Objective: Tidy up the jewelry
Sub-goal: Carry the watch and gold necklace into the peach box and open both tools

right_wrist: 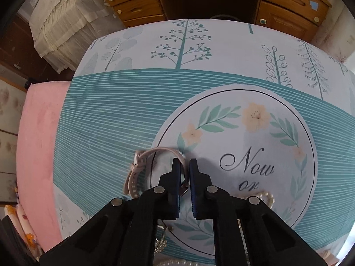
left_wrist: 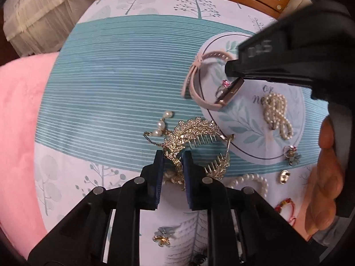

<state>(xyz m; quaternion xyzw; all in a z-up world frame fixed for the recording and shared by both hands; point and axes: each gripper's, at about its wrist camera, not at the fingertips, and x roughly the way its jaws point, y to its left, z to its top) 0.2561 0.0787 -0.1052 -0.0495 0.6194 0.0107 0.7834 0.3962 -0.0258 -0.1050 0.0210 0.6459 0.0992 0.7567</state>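
From the left wrist camera, the left gripper (left_wrist: 172,161) has its blue pads pinched onto the gold leaf-shaped hair comb (left_wrist: 190,137), which lies on the printed tablecloth (left_wrist: 115,71) just left of the printed circle (left_wrist: 250,119), the landmark here. Another gold toothed piece (left_wrist: 218,165) lies just right of the fingers; whether it belongs to the same comb cannot be told. A three-pearl gold chain (left_wrist: 160,124) touches the comb's left end. Inside the circle lie a knotted pearl strand (left_wrist: 276,114) and a flower brooch (left_wrist: 292,155). On its left rim, the right gripper (left_wrist: 236,75) reaches in from the upper right over the pink-strapped watch (left_wrist: 206,82), with a pink-stone ring (left_wrist: 224,87) beside the watch face. Below the circle sit a pearl bracelet (left_wrist: 250,180), a small gold clip (left_wrist: 284,176), a red enamel piece (left_wrist: 286,208) and a pale flower hairpin (left_wrist: 163,236). The person's right hand (left_wrist: 325,177) blocks the right edge. A pink cushion (left_wrist: 22,115) lies left of the cloth.

From the right wrist camera, the right gripper (right_wrist: 184,168) has its jaws narrowed around the watch (right_wrist: 142,168) at the circle's (right_wrist: 288,102) left rim, gripping its case. Only this view shows the lettering "Now" (right_wrist: 246,161), the wooden drawers (right_wrist: 137,2) and the white lace cover (right_wrist: 64,22) beyond the cloth; the pearls (right_wrist: 265,196) barely peek out.
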